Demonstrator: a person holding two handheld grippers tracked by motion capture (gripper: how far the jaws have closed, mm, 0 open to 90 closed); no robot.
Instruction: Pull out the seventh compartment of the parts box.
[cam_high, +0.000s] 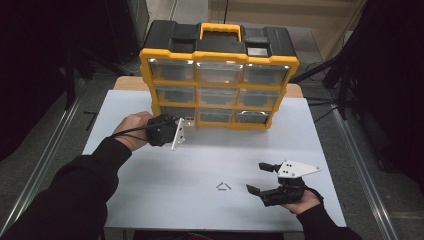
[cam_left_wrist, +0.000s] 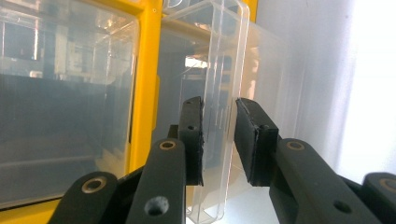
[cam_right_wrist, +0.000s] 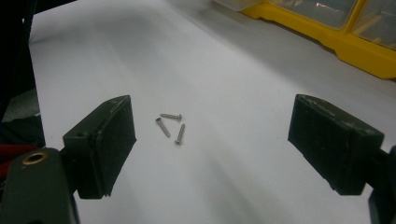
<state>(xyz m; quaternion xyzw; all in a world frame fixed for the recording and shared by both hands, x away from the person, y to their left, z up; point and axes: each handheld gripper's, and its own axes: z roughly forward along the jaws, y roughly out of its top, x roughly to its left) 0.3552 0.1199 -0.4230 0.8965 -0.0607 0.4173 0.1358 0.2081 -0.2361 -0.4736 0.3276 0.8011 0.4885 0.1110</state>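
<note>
Standing at the bottom-left corner of the yellow organiser, the clear drawer is drawn partly out of its bay, and its thin transparent front lip sits between the jaws of the left gripper; the pads lie close on either side, but whether they actually press the plastic cannot be told. The drawer is judged light, stiff and smooth, hence slippery and liable to crack under a hard squeeze; the raised front lip is the sensible place to take hold, pulled straight outward so the drawer does not bind in the yellow frame. In the high view the left gripper is against the cabinet's lower row on the white table. Nearer the person, three small screws lie loose on the table, close together, seen also as small marks. The right gripper, jaws spread wide and holding nothing, hovers just short of them, its hand low at the table's near edge.
</note>
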